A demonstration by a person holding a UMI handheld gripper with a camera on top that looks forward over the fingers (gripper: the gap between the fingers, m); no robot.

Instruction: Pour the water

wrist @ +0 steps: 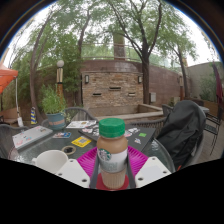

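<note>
Bottle (112,152): one, upright, green cap, brown-and-white label, standing right between the gripper (112,170) fingers, close to the camera. Jaws are pinching the bottle: both pink pads (87,160) sit against its sides, no gap seen either side. Base of bottle is hidden low down, so can't tell if it rests on the counter (75,138) or is lifted off.

Room to move: counter is a round outdoor one w/ dark glass-like top; its far edge curves just beyond the bottle. Left of fingers is crowded: one white cup (50,160) just beside the left finger, one small yellow item (69,151) a bit beyond it, one flat grey box-like thing (32,136) further left near the rim. Beyond the bottle, papers (84,125) lie flat near the far edge, count unclear. Right side: one black bag or jacket (182,130) draped over a chair, close to the right finger, blocking that side. Straight up above the bottle is open air.

Past the counter: one potted plant (52,102) at left, low brick wall (115,88) w/ a building behind, several trees (140,35) overhead.
</note>
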